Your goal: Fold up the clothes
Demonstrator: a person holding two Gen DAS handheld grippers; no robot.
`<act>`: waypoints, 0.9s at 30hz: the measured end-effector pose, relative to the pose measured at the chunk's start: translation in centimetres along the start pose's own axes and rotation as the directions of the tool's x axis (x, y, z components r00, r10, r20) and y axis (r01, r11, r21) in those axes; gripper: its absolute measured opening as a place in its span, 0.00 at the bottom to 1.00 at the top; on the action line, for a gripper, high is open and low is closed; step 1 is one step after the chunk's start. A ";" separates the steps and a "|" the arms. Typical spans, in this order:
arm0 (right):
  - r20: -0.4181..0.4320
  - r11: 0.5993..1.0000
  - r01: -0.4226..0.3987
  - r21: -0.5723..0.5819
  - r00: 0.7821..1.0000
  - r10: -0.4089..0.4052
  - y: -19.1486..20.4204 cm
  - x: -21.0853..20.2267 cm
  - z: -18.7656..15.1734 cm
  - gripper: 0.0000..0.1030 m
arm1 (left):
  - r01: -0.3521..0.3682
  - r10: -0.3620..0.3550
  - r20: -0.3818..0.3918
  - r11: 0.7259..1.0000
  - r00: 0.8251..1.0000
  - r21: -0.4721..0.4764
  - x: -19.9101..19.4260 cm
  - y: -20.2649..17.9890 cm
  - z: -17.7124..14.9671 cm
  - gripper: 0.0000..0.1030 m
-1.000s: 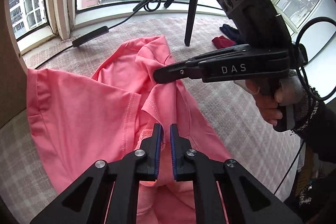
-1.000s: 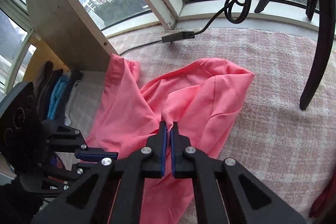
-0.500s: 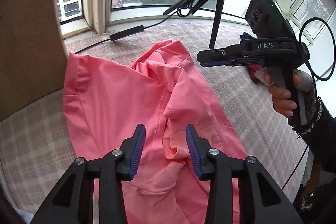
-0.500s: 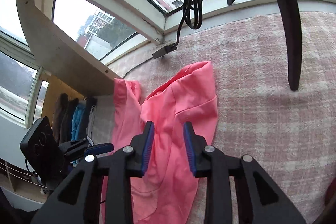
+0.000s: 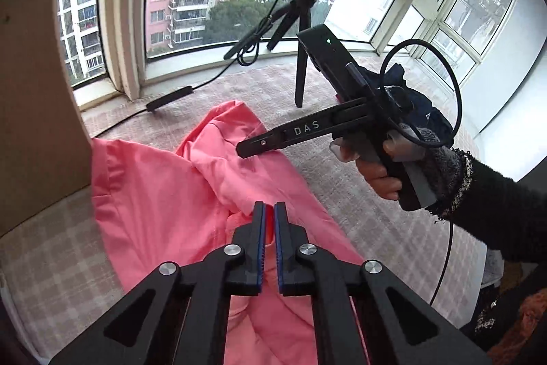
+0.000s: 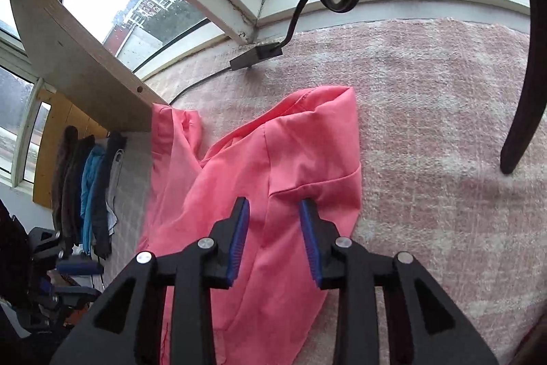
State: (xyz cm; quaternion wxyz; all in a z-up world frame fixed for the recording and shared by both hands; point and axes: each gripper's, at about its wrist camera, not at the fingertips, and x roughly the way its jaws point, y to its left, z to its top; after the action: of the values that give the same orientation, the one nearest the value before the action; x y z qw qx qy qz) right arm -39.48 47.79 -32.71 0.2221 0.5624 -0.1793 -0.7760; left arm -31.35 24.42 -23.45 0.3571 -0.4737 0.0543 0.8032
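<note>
L gripper (image 5: pixel 269 211): my jaws are near together, pinching a fold mid pink shirt (image 5: pixel 164 194). R gripper (image 6: pixel 273 206): jaws opening, apart over shirt's right edge, gripping nothing. Shirt lies crumpled on checked blanket (image 6: pixel 427 125); open room right, wood board (image 6: pixel 85 64) hems left.

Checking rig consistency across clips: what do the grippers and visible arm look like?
Both the left gripper and right gripper are black with blue ribbed pads and silver pivot screws. The right one bears white DAS lettering, a green light and a looping black cable. Its sleeve is black with a speckled grey cuff.
</note>
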 end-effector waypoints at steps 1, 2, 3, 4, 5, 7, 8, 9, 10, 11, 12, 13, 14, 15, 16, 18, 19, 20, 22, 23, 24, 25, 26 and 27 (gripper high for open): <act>-0.006 1.000 0.010 -0.009 1.000 -0.010 0.1 0.0 0.0 0.30 | -0.026 0.025 -0.025 1.000 0.999 -0.011 0.3 0.7 -0.5 0.45; -0.002 1.000 0.026 -0.015 1.000 -0.026 0.2 -0.1 0.0 0.30 | -0.026 0.023 -0.052 0.999 0.998 -0.046 0.7 1.7 -0.9 0.43; 0.003 0.999 0.043 -0.022 0.999 -0.043 0.4 -0.3 0.0 0.30 | -0.025 0.020 -0.069 0.997 0.997 -0.070 1.3 2.4 -1.0 0.43; 0.021 0.998 0.060 -0.034 0.998 -0.060 0.7 -0.7 0.0 0.30 | -0.026 0.018 -0.084 0.995 0.996 -0.093 1.9 3.1 -1.0 0.43; 0.039 0.996 0.077 -0.045 0.996 -0.075 1.0 -1.1 0.0 0.30 | -0.029 0.020 -0.092 0.995 0.996 -0.092 2.5 3.4 -0.8 0.43; 0.063 0.996 0.062 -0.065 0.996 -0.058 1.9 -1.9 0.2 0.30 | -0.018 0.007 -0.112 0.995 0.994 -0.094 3.9 3.7 -0.5 0.43; 0.056 0.994 0.050 -0.095 0.997 -0.045 2.9 -2.0 0.4 0.30 | -0.001 -0.010 -0.119 0.996 0.993 -0.091 4.5 3.5 -0.4 0.43; 0.048 0.991 0.038 -0.125 0.998 -0.033 3.9 -2.0 0.6 0.30 | 0.017 -0.028 -0.126 0.996 0.992 -0.088 5.1 3.3 -0.3 0.43; 0.040 0.987 0.029 -0.156 0.999 -0.023 5.0 -2.0 0.9 0.30 | 0.028 -0.039 -0.132 0.996 0.990 -0.086 5.4 3.0 -0.4 0.43; 0.029 0.977 0.049 -0.207 0.999 -0.044 6.2 -1.7 1.1 0.30 | 0.037 -0.049 -0.139 0.996 0.989 -0.085 5.7 2.7 -0.5 0.43; 0.016 0.963 0.074 -0.257 0.997 -0.073 7.2 -1.2 1.4 0.30 | 0.048 -0.060 -0.137 0.995 0.989 -0.086 5.6 2.4 -0.8 0.43; -0.003 0.948 0.097 -0.302 0.995 -0.102 8.0 -0.4 1.5 0.31 | 0.059 -0.070 -0.133 0.995 0.989 -0.086 5.4 2.1 -1.0 0.43; -0.022 0.931 0.117 -0.345 0.991 -0.132 8.8 0.3 1.5 0.31 | 0.063 -0.074 -0.131 0.994 0.989 -0.089 5.2 2.0 -1.3 0.43; -0.047 0.916 0.127 -0.380 0.987 -0.156 9.2 1.3 1.4 0.31 | 0.070 -0.082 -0.130 0.993 0.988 -0.097 5.0 1.9 -1.5 0.43; -0.073 0.900 0.129 -0.415 0.982 -0.175 9.7 2.2 1.2 0.31 | 0.081 -0.094 -0.128 0.991 0.987 -0.103 4.7 1.8 -1.7 0.43; -0.109 0.864 0.158 -0.479 0.965 -0.237 9.9 3.8 0.4 0.30 | 0.078 -0.088 -0.122 0.993 0.989 -0.087 4.2 1.4 -2.1 0.43; -0.102 0.848 0.185 -0.496 0.958 -0.269 9.6 4.1 0.1 0.25 | 0.076 -0.085 -0.120 0.994 0.989 -0.077 4.0 1.3 -2.2 0.43; -0.096 0.835 0.208 -0.509 0.950 -0.296 9.3 4.3 -0.2 0.18 | 0.075 -0.082 -0.119 0.995 0.989 -0.066 3.9 1.1 -2.3 0.43; -0.097 0.878 0.175 -0.445 0.966 -0.241 8.1 3.4 0.1 0.05 | 0.081 -0.088 -0.112 0.994 0.990 -0.070 4.0 1.1 -2.4 0.43; -0.095 0.908 0.141 -0.395 0.977 -0.193 7.4 2.8 0.4 0.05 | 0.072 -0.079 -0.115 0.995 0.990 -0.065 4.2 1.0 -2.4 0.43; -0.087 0.929 0.117 -0.351 0.984 -0.156 6.7 2.2 0.6 0.04 | 0.063 -0.070 -0.119 0.996 0.990 -0.060 4.5 0.9 -2.4 0.43; -0.078 0.947 0.091 -0.307 0.990 -0.121 6.0 1.5 0.7 0.04 | 0.058 -0.065 -0.122 0.997 0.990 -0.055 5.0 0.8 -2.3 0.43; -0.069 0.961 0.067 -0.268 0.994 -0.089 5.3 1.0 0.8 0.04 | 0.054 -0.060 -0.125 0.997 0.990 -0.049 5.4 0.6 -2.2 0.43; -0.060 0.972 0.042 -0.229 0.997 -0.057 4.7 0.5 0.8 0.04 | 0.050 -0.055 -0.129 0.998 0.990 -0.044 5.8 0.5 -2.2 0.41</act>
State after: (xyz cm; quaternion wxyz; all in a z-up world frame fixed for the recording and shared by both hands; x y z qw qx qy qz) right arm -39.71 43.61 -30.37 0.2715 0.5629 -0.0676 -0.7777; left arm -31.83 26.17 -29.39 0.3643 -0.5333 0.0487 0.7619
